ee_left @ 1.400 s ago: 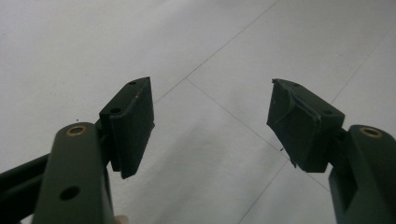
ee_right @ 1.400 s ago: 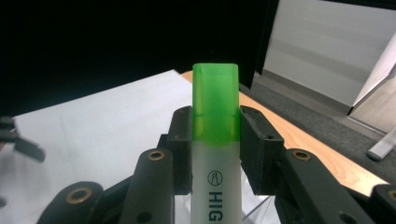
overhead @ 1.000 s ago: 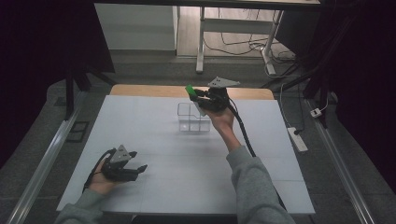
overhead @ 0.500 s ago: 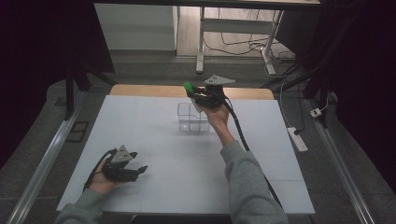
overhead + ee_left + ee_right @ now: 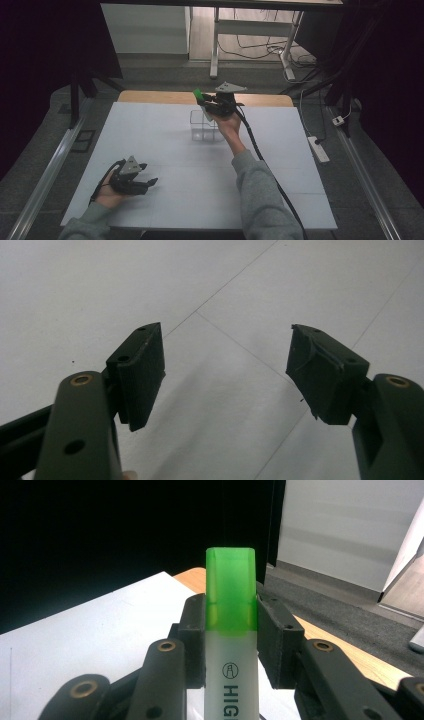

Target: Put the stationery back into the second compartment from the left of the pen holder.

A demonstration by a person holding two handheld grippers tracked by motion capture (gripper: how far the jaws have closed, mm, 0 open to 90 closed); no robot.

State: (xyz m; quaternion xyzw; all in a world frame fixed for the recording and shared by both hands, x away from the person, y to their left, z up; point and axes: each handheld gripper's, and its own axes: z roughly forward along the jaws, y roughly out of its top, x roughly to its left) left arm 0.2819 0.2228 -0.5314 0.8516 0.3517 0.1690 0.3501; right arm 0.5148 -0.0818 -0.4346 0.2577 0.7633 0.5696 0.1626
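A green-capped highlighter point(image 5: 230, 630) with a white barrel is clamped between the black jaws of my right gripper point(image 5: 231, 640), its cap pointing away from the camera. In the high view that gripper point(image 5: 207, 102) hovers just above and behind a small clear plastic box point(image 5: 205, 125) near the table's far edge, and the green cap point(image 5: 198, 94) pokes out to the left. My left gripper point(image 5: 149, 183) rests low near the front left of the white table, held by a hand. Its jaws point(image 5: 227, 372) stand wide open over bare tabletop with nothing between them.
The white tabletop point(image 5: 165, 150) has a wooden strip point(image 5: 150, 96) along its far edge. A black cable point(image 5: 262, 155) trails from the right gripper along the forearm. A power strip point(image 5: 318, 149) lies on the floor to the right, and desk legs and cables stand beyond.
The right gripper with the highlighter has risen slightly and drifted toward the table's far edge, above the clear box. The left gripper has stayed put.
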